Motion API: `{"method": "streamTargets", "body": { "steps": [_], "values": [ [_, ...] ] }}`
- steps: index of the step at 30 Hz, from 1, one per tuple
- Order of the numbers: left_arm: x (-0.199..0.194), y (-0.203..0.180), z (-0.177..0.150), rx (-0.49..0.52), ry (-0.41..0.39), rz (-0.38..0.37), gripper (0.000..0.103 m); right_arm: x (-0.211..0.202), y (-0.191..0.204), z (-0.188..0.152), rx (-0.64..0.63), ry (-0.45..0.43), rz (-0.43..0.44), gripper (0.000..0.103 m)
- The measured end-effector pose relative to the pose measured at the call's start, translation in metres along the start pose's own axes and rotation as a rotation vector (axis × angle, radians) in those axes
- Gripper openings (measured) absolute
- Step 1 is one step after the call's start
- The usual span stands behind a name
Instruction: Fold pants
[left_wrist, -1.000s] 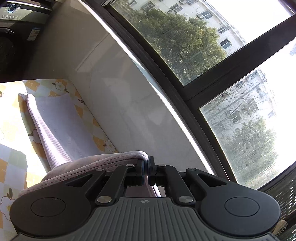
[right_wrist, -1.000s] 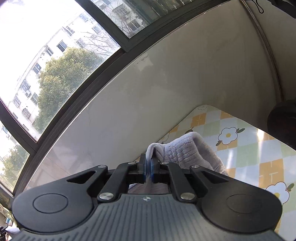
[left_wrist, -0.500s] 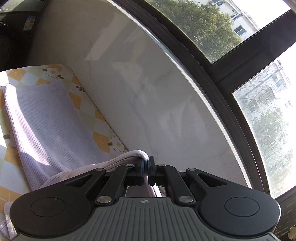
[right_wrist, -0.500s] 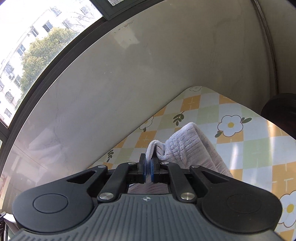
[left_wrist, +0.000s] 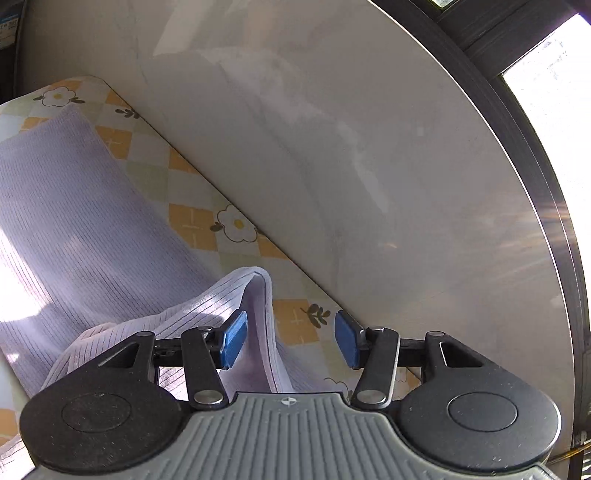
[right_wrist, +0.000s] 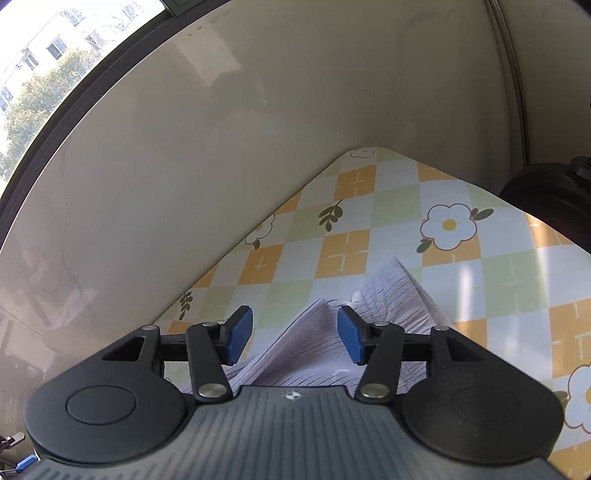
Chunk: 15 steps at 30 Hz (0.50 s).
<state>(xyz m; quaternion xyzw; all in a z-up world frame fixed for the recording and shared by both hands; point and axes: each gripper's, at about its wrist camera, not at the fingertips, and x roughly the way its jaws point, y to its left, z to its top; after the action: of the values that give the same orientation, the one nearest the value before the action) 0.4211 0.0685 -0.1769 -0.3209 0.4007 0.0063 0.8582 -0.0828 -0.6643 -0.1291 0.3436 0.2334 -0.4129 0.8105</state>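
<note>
Step in hand: I judge this as the release at the end of a fold, the carried edge of the pants being set down near the wall side of the table.

Left gripper (left_wrist: 290, 341): jaws apart, blue pads (left_wrist: 232, 339) clear of the cloth; a raised ridge of the lavender ribbed pants (left_wrist: 74, 229) stands just beside the left pad, not pinched.

Right gripper (right_wrist: 294, 336): jaws apart as well; a peaked fold of the same pants (right_wrist: 391, 295) sits between the pads, and I cannot tell whether it brushes them.

Where the pants lie: on the flower-patterned tablecloth (right_wrist: 406, 206), a long flat panel stretching away in the left wrist view, the bunched end under both grippers, close to the pale wall panel (left_wrist: 332, 147).

Doing it well: I would back both grippers straight out along their fingers, level and together, so that no pad drags the peaks sideways.

Watch for: the ribbed knit looks soft and likely to cling to the pads; a slow retreat should let the ridges settle flat.

After that: I would expect to press or smooth the raised humps, since both ends stand up off the layer beneath.

Edge check: the fold sits near the table's wall edge, so I would keep my withdrawal away from that side.
</note>
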Motion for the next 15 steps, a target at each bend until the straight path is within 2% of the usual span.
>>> {"method": "streamTargets", "body": {
  "steps": [2,6,11,15],
  "values": [
    [-0.011,-0.002,-0.014,0.057,0.044,-0.035,0.055,-0.018,-0.007,-0.003,0.011,-0.005,0.026,0.056],
    [-0.027,-0.002,-0.043,0.106,0.098,-0.074,0.057,-0.059,-0.022,-0.019,0.012,-0.010,0.065,0.059],
    [-0.046,-0.001,-0.101,0.121,0.207,-0.096,0.058,-0.099,-0.045,-0.053,-0.015,0.009,0.029,0.061],
    [-0.043,-0.002,-0.145,0.154,0.323,-0.121,0.058,-0.113,-0.067,-0.078,0.029,0.034,0.006,0.061]
  ]
}}
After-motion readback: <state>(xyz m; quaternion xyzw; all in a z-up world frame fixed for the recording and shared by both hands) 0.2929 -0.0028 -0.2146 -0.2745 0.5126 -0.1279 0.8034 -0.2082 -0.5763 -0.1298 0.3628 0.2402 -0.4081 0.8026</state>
